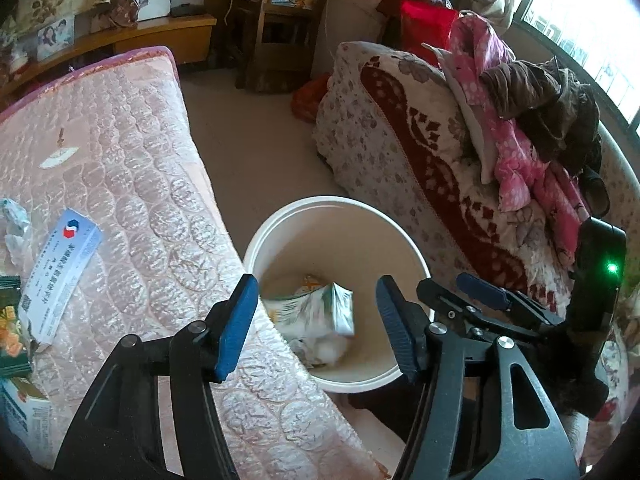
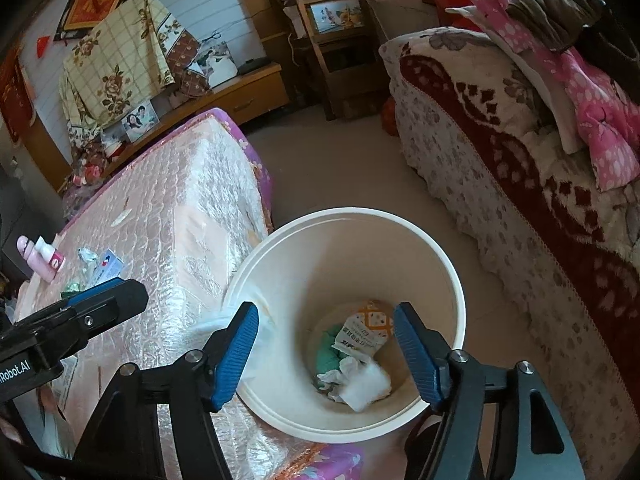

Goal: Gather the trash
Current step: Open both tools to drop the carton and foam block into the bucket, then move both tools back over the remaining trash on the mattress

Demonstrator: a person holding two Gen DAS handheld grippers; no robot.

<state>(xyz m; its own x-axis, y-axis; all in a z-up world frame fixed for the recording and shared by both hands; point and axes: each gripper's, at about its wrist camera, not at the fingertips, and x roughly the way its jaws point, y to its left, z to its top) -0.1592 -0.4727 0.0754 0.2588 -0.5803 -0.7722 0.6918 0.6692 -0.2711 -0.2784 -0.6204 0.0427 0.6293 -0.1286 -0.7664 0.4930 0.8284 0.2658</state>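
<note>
White bin (image 2: pixel 440 256) | trash inside | left gripper (image 1: pixel 316 328), right gripper (image 2: pixel 326 354) empty

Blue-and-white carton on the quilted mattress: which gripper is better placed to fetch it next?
Left. The left gripper is open with nothing between its pads, nearer the carton; the right gripper hangs over the bin.

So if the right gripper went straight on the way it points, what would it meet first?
Probably the trash in the bin. The right gripper, open and empty, points down into the bin's mouth, and the crumpled tissue on the pile lies in line. Depth is unclear, so the near rim could come first.
</note>
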